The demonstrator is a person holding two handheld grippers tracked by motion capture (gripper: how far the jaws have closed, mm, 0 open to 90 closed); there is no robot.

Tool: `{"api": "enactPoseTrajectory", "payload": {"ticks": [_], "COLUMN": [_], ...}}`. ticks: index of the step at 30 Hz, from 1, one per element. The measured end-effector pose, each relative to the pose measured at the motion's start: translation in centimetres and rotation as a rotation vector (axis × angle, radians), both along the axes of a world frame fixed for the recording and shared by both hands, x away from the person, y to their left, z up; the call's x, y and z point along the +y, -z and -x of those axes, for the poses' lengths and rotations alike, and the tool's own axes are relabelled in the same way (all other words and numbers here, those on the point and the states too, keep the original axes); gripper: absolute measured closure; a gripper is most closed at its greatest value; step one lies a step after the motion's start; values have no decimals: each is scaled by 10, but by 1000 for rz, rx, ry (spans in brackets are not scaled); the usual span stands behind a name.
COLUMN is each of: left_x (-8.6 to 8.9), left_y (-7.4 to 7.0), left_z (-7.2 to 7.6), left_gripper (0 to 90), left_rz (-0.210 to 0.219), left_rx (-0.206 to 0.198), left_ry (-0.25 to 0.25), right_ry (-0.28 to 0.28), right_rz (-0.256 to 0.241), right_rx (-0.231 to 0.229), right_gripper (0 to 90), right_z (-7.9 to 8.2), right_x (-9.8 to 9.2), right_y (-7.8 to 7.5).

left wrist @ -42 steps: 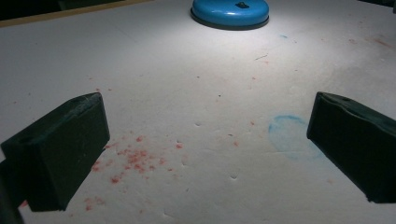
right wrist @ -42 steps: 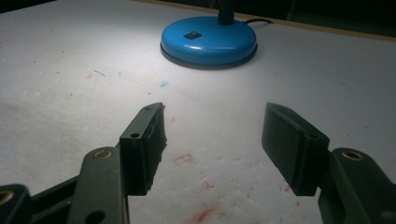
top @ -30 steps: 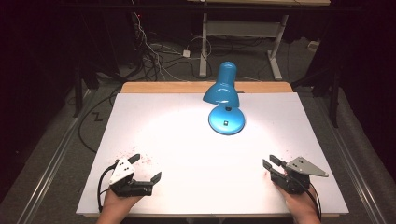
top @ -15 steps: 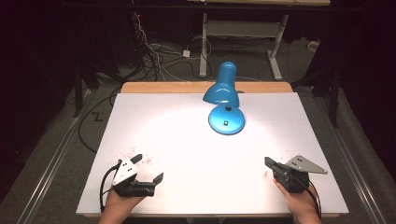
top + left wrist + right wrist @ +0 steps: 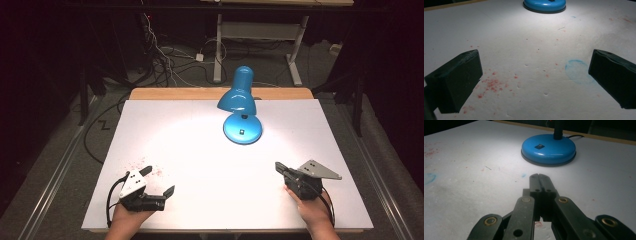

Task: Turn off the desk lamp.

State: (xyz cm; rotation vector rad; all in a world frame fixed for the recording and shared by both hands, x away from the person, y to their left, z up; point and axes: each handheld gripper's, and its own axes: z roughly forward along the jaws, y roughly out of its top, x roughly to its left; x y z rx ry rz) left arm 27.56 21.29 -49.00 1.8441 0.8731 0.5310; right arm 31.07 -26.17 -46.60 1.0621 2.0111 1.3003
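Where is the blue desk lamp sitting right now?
In the high view the blue desk lamp stands on the far middle of the white table, slightly right of centre, well ahead of the left tool and the right tool.

1. A white table top [image 5: 200,150] lies under a bright pool of light near its middle and far side; its surface carries small red specks and a faint blue ring [image 5: 577,71].
2. A strip of bare wood [image 5: 190,93] runs along the table's far edge.
3. The floor [image 5: 45,165] around the table is grey and dim.
4. Loose cables [image 5: 165,60] trail across the floor behind the table.
5. A pale metal frame [image 5: 260,35] of another desk stands farther back.
6. The rest of the room is dark.
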Motion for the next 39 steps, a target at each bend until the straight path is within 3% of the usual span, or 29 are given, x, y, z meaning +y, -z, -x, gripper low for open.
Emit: {"api": "enactPoseTrajectory", "payload": {"ticks": [7,10,15,20,29,36,39], "left_x": [0,2,3,4,3,6,6], "left_y": [-1,-2,0,-3,-6,-5,-2], "left_z": [0,0,0,0,0,0,-2], "left_gripper": [0,0,0,0,0,0,0], "left_rz": [3,37,24,17,19,55,36], "left_rx": [1,27,13,17,11,19,10], "left_ry": [-2,-3,-9,-20,33,24,31], "right_ry": [-10,-10,-3,-13,-40,-56,-50], "right_rz": [-10,-4,19,-9,5,9,3], "right_rx": [1,-2,-3,40,69,67,75], "right_gripper": [900,900,900,900,900,900,900], "right_z": [-15,-22,-35,-50,-71,-86,-92], "right_x": [9,14,19,23,35,46,49], "right_y": [-5,-8,-12,-12,-9,-6,-5]}}
